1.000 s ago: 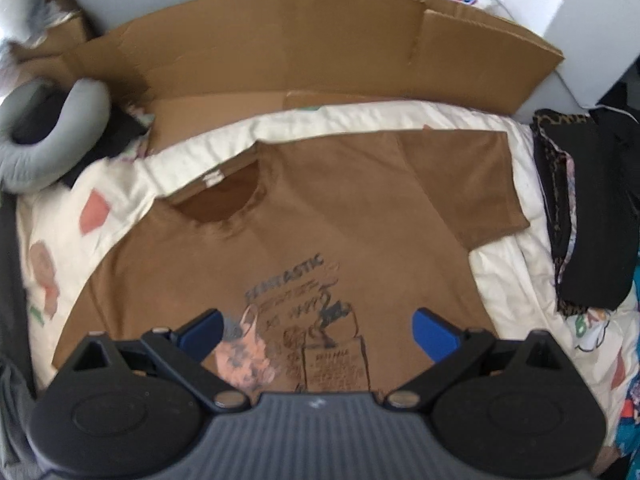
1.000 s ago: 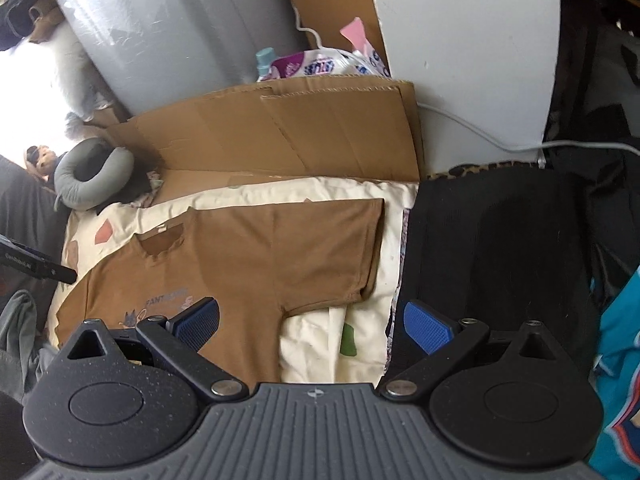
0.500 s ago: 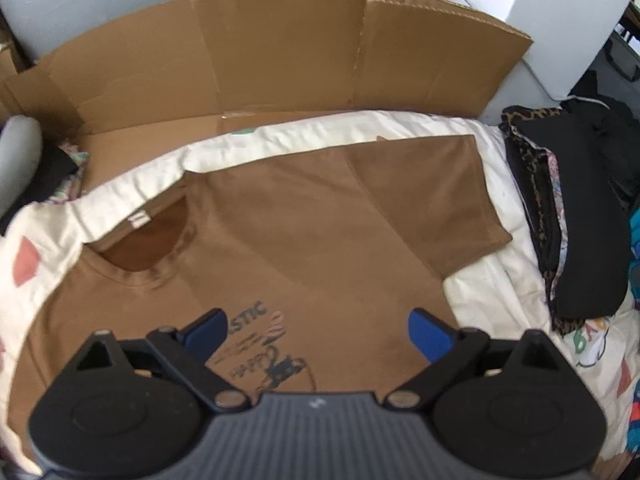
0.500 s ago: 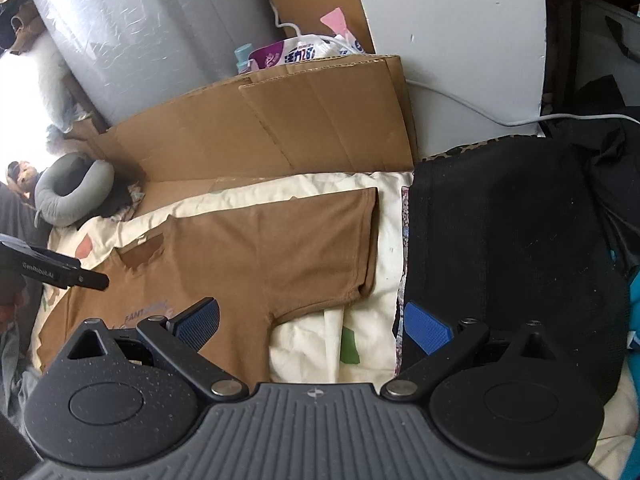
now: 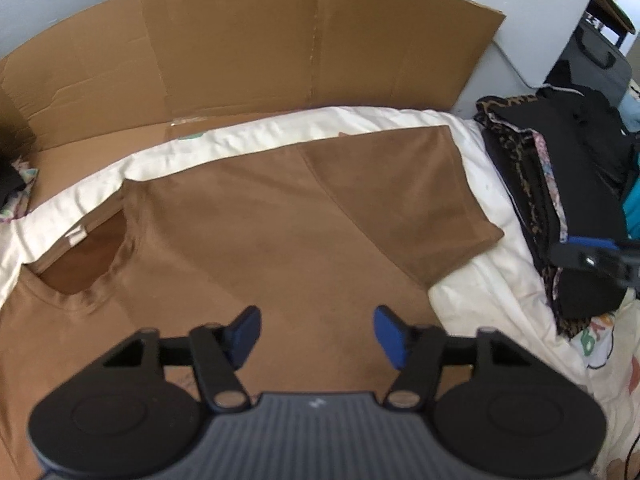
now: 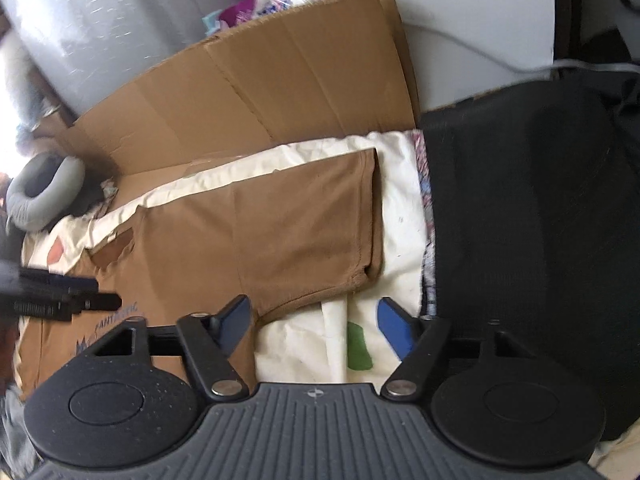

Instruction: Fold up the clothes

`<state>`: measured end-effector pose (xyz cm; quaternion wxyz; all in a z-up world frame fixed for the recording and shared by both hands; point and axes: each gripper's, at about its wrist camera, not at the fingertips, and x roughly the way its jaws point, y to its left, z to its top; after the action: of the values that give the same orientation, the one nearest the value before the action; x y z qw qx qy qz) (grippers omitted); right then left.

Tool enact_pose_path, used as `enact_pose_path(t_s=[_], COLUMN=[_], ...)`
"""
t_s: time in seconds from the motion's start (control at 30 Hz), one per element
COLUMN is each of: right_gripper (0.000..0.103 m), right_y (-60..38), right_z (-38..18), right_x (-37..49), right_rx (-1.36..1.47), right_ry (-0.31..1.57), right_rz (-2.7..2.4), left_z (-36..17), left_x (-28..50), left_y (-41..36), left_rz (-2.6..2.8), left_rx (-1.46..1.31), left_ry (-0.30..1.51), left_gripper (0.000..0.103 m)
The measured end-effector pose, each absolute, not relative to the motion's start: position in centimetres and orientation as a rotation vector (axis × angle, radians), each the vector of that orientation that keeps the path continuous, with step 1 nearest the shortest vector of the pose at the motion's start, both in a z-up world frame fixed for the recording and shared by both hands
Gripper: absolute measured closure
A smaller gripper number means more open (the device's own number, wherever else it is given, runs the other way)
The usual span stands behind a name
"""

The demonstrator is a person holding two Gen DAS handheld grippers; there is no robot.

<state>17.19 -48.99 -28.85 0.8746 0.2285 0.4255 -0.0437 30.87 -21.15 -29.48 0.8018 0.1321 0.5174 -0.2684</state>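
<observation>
The brown shirt [image 5: 280, 240] lies spread flat, print up, on the cream sheet [image 5: 500, 292], sleeve out toward the black pile [image 6: 520, 220], a lay that suits folding. Both grippers, left [image 5: 317, 330] over its chest and right [image 6: 314, 320] by that sleeve, hover with jaws wide and empty.

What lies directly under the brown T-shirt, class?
The brown T-shirt lies flat on a cream sheet, which shows along its top edge and beside its sleeve. Whatever lies under the shirt's middle is covered, as is what the sheet rests on.
</observation>
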Motion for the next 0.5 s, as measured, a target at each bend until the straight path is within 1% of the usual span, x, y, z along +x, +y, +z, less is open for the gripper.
enact_pose_path(t_s=[0.03,0.07,0.1,0.13,0.27,0.5], right_gripper=[0.043,0.048,0.050,0.051,0.054,0.054], right_y=[-48.9,-48.8,-48.8,-48.9,-49.4,-49.7], right_z=[-29.4,-29.9,-30.5,-31.0,-32.8,-35.4], right_x=[17.5,17.8,18.2,18.7,20.4,23.0], right_rx=[0.487,0.497,0.511,0.527,0.572,0.604], right_ry=[0.892,0.895,0.900,0.905,0.930,0.982], right_rz=[-0.095,-0.100,-0.108,-0.123,-0.194,-0.270], left_z=[-29.7,-29.9,-30.0,-30.1,-30.4,-31.5], left_x=[30.8,30.7,30.8,30.8,31.0,31.0], left_y=[-21.2,-21.3,-21.3,-21.3,-21.4,-22.0], left_rz=[-0.577,-0.579,-0.584,-0.588,-0.598,-0.627], left_rx=[0.287,0.291,0.291,0.292,0.281,0.280], left_ry=[1.102,1.093,1.088,1.083,1.071,1.061], left_gripper=[0.044,0.049,0.052,0.052,0.054,0.060])
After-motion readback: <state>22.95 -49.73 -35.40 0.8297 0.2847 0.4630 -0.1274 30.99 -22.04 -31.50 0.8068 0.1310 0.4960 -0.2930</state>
